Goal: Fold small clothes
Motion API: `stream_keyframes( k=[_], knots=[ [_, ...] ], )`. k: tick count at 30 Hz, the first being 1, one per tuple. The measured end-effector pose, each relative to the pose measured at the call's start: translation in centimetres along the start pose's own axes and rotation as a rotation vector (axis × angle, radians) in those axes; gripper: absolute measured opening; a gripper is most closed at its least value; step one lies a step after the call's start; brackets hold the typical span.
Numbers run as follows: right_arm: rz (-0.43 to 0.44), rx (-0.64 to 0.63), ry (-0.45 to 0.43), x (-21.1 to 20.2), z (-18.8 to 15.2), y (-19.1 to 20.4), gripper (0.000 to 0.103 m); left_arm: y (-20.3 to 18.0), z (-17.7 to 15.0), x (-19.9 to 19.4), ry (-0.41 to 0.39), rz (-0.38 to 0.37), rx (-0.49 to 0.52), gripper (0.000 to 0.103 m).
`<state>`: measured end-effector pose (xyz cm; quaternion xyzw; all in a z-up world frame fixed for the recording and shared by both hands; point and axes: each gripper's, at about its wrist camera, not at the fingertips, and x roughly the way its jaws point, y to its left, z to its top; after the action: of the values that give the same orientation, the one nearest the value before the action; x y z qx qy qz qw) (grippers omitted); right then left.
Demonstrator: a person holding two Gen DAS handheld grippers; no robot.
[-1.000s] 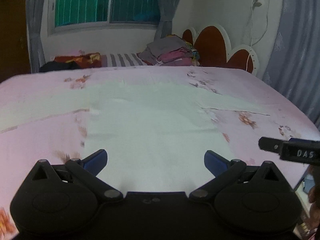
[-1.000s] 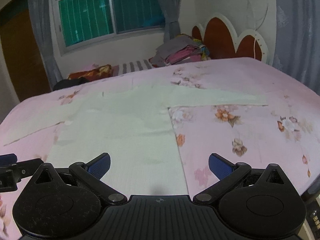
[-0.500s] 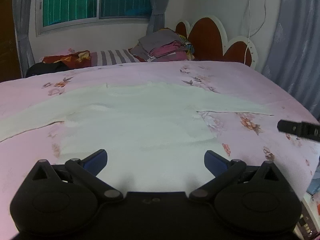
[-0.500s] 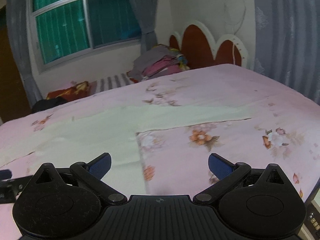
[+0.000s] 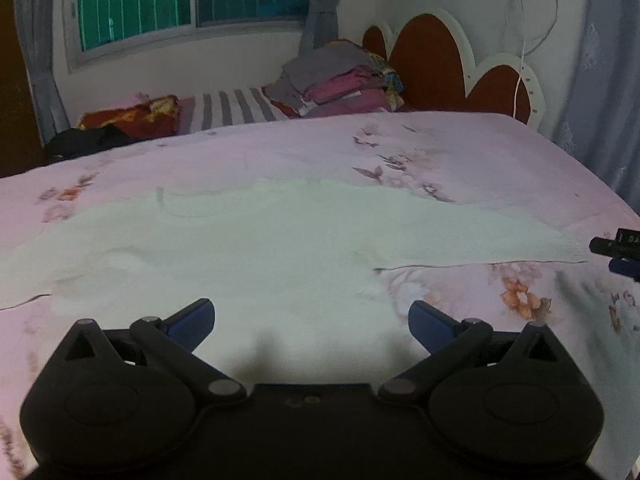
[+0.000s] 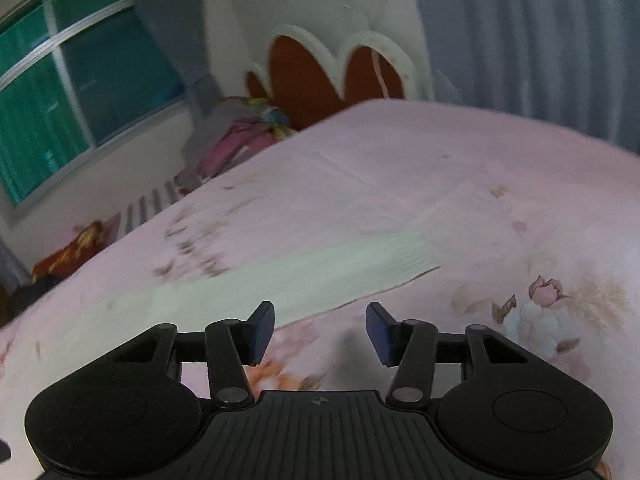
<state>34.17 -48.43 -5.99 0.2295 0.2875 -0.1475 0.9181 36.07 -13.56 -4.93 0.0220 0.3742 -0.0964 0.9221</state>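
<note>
A pale green long-sleeved top [image 5: 256, 248] lies flat on the pink flowered bedsheet [image 5: 460, 160], both sleeves spread out sideways. My left gripper [image 5: 311, 322] hovers over the body of the top, jaws wide open and empty. In the right wrist view the top's right sleeve [image 6: 320, 276] ends in a ribbed cuff [image 6: 408, 258]. My right gripper [image 6: 320, 332] sits just short of the sleeve's near edge; its jaws are closing, half apart, with only bedsheet between them. The right gripper's tip [image 5: 618, 246] shows beside the cuff in the left wrist view.
A pile of folded clothes [image 5: 340, 80] sits at the head of the bed by the red and white headboard [image 5: 448, 64]. A striped pillow [image 5: 228, 110] and a red patterned cloth [image 5: 128, 116] lie along the far side under the window. Grey curtains hang to the right.
Both grippers have swept to the right over the top. The right one rolled, reached the sleeve end near the cuff, and its jaws went from wide apart to half shut.
</note>
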Motion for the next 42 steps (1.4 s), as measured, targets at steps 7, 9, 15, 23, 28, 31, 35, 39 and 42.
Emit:
stream_keyframes(
  k=[7,9,15,23,28,31,35,39,42],
  knots=[
    [-0.015,0.142,0.059,6.2,2.1,-5.9,0.051,-1.3,-0.1,3.1,0.083,0.032,0.004,0.103],
    [-0.027,0.183,0.09,7.7,2.2,-7.1,0.051,-0.9,0.0,3.4,0.1,0.045,-0.01,0.103],
    [-0.003,0.249,0.125,9.2,2.2,-9.1,0.042,0.9,0.8,3.9,0.118,0.108,-0.054,0.103],
    [0.011,0.281,0.122,9.8,2.6,-10.6,0.002,2.0,2.2,4.5,0.122,0.15,-0.12,0.103],
    [-0.025,0.196,0.134,10.0,3.3,-9.7,0.002,3.6,2.5,4.1,0.099,0.143,-0.185,0.103],
    [-0.038,0.161,0.13,9.8,3.6,-8.5,0.002,5.3,2.0,3.7,0.093,0.162,-0.192,0.103],
    [0.036,0.079,0.1,8.5,4.0,-4.4,0.002,8.4,1.1,3.5,0.102,0.195,-0.188,0.103],
    [0.117,0.0,0.116,7.6,3.2,1.2,0.002,11.9,-0.1,3.1,0.103,0.201,-0.2,0.103],
    [0.166,-0.067,0.135,7.0,1.9,6.2,0.002,14.7,-0.8,2.9,0.101,0.185,-0.209,0.103]
  ],
)
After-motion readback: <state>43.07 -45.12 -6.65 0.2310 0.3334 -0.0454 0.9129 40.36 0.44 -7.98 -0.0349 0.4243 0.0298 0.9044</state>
